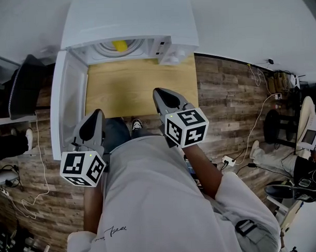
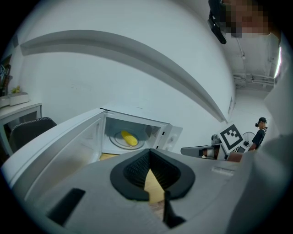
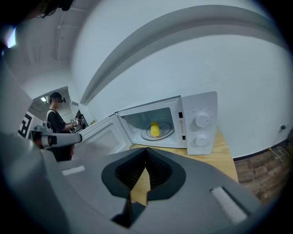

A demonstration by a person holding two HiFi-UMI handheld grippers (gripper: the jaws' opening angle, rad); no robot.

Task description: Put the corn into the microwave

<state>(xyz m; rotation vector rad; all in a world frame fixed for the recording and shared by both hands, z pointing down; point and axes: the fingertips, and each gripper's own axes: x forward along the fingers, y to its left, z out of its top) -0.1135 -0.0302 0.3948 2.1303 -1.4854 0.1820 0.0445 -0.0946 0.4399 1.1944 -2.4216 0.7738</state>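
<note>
The yellow corn lies on the round turntable inside the white microwave, whose door hangs wide open to the left. The corn shows in the left gripper view, and the corn in the right gripper view too. My left gripper hovers at the near left edge of the wooden table, shut and empty. My right gripper is over the table's near right part, well short of the microwave, shut with nothing in it. In their own views the left gripper and right gripper both have their pads together.
The microwave's dial panel is at its right side. A dark chair stands left of the open door. Cables and a power strip lie on the wood floor at the right. A person stands further off.
</note>
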